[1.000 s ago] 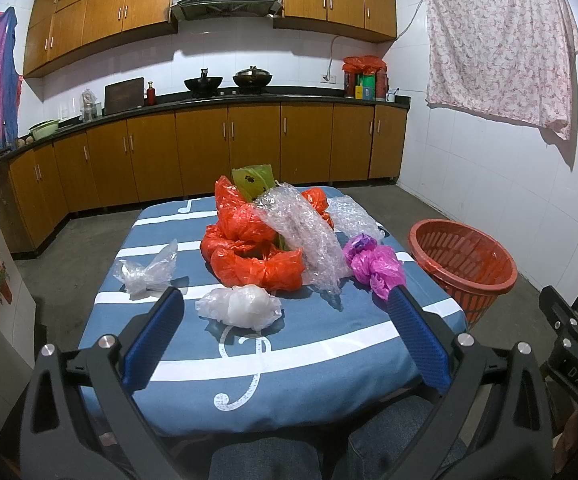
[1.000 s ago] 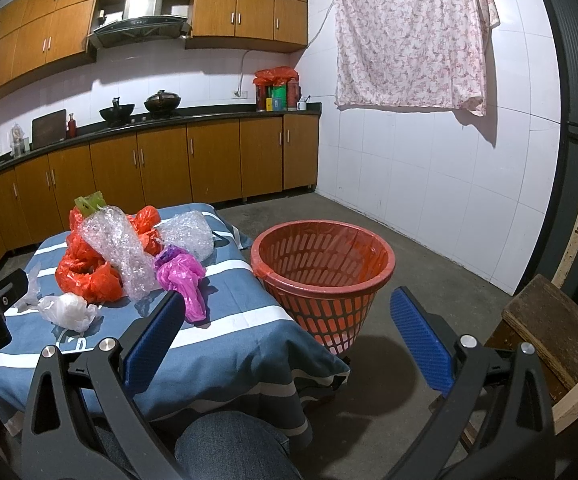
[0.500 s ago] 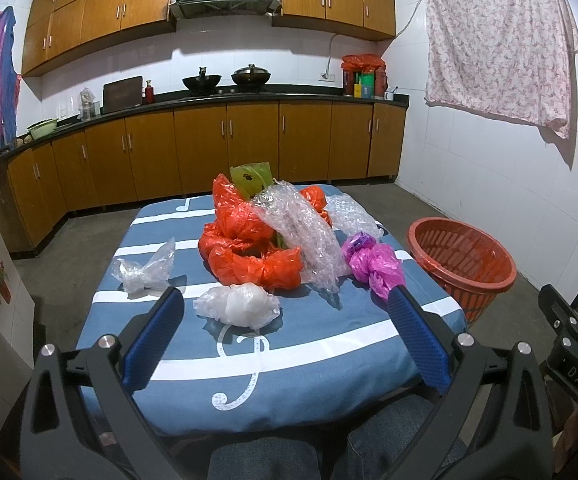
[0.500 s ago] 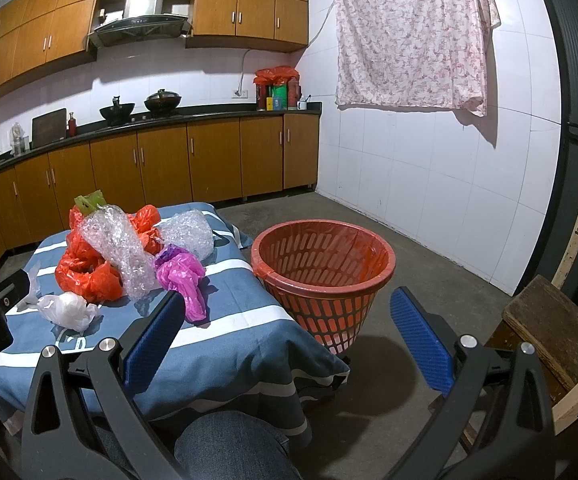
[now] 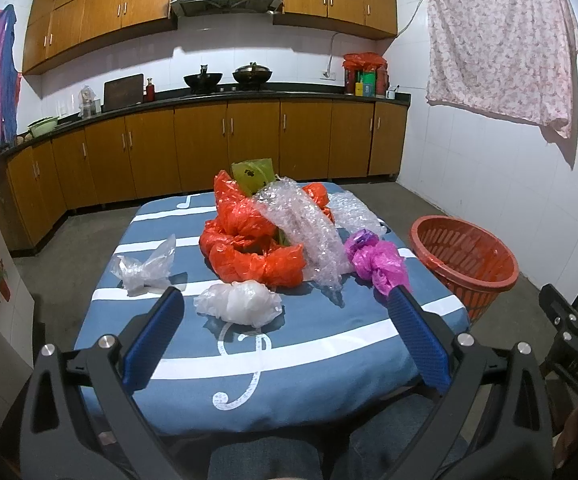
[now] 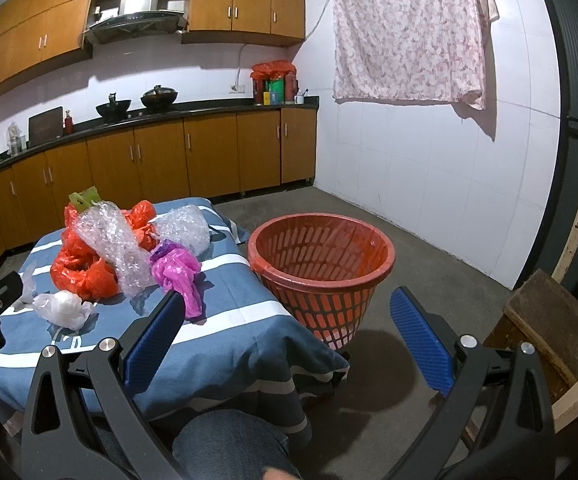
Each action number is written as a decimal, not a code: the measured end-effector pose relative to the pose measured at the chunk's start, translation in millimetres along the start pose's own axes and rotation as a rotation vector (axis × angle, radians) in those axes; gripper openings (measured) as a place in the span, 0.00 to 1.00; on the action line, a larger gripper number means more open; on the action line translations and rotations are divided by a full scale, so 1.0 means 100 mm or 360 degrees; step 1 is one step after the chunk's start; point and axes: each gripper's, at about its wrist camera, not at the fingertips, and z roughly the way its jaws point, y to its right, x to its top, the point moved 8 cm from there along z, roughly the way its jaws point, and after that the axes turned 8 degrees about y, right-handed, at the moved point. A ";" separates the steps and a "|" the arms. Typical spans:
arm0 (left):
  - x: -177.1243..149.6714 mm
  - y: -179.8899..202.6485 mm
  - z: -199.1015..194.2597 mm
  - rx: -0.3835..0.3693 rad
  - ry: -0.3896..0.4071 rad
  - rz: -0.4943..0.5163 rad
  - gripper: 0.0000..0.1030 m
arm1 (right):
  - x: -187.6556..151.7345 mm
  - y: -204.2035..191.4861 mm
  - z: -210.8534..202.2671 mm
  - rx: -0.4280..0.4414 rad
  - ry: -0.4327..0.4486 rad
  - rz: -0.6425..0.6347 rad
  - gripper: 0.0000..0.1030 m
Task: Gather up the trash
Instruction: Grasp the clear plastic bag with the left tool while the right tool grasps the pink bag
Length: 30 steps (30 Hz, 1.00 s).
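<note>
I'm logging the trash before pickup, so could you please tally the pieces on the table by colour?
Clear or white plastic, bubble wrap included: 4
Orange bags, bunched so the number is uncertain: about 2
Pink bag: 1
Green packet: 1
Total: about 8

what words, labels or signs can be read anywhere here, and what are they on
No text reads clearly.
Right tongs: white letters on the body, at the left wrist view's edge, too blurred to read.
Tablecloth: no words, only white music-note signs.
Green bag: dark paw prints, no words.
Counter containers: labels too small to read.
</note>
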 end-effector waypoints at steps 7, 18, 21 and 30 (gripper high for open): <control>-0.11 -0.42 0.24 0.0147 -0.0042 -0.0060 0.96 | -0.08 -0.07 0.31 0.0050 -0.0055 0.0009 0.98; -0.29 -1.69 0.68 0.0508 -0.0139 -0.0155 0.96 | -0.20 -0.64 1.09 0.0282 -0.0236 0.0012 0.98; -0.31 -1.87 0.86 0.0547 -0.0167 -0.0131 0.96 | -0.23 -0.81 1.30 0.0304 -0.0263 -0.0040 0.98; -0.36 -2.09 1.56 0.0463 -0.0276 -0.0142 0.96 | -0.35 -1.18 1.75 0.0396 -0.0383 -0.0104 0.98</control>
